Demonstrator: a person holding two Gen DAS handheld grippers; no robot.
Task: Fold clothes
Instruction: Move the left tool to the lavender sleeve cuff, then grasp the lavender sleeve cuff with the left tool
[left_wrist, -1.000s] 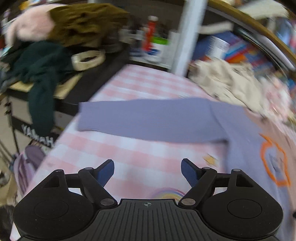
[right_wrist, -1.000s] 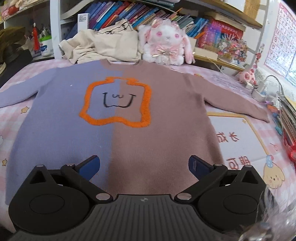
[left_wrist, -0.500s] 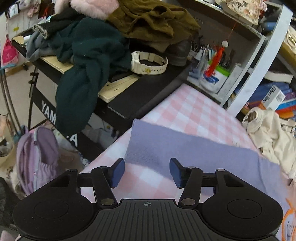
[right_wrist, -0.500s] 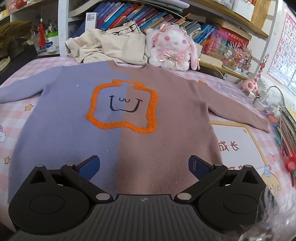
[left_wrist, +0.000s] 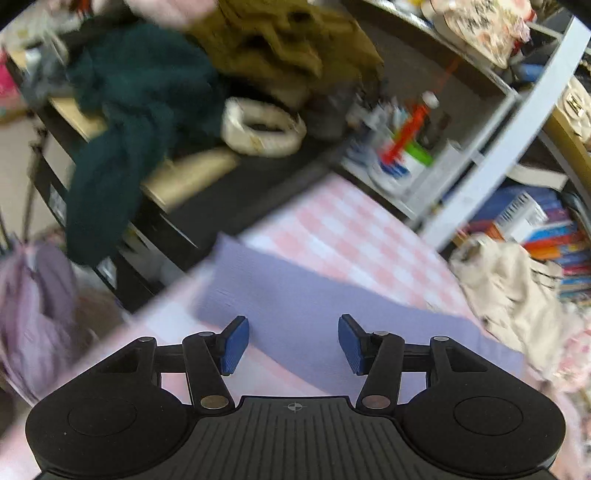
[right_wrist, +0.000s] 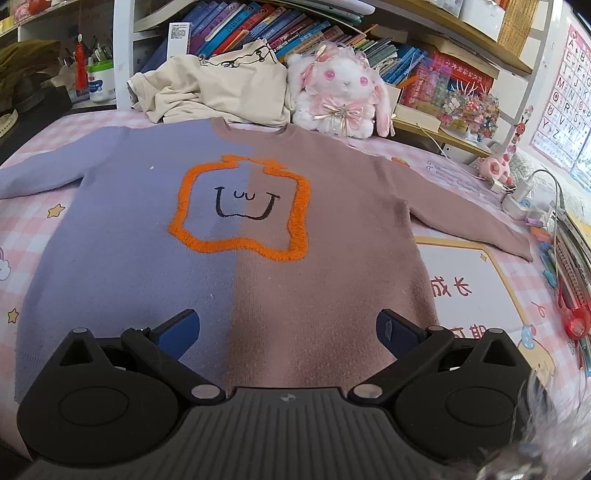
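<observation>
A sweater, half lilac and half dusty pink with an orange-framed face, lies flat and face up on the pink checked bed cover. Both sleeves are spread out sideways. My right gripper is open and empty over the sweater's bottom hem, at the middle seam. In the left wrist view the lilac sleeve runs across the cover, its cuff end near the bed's edge. My left gripper is open, its fingers either side of the sleeve near the cuff, not closed on it.
A cream garment and a white plush rabbit sit behind the sweater's collar by the bookshelf. A black keyboard stand piled with dark green and olive clothes stands beside the bed's left edge. Cables and small items lie at right.
My left gripper has moved in over the lilac sleeve's cuff end, and its jaws stand wider than half a second ago. My right gripper has drawn slightly closer to the sweater's hem.
</observation>
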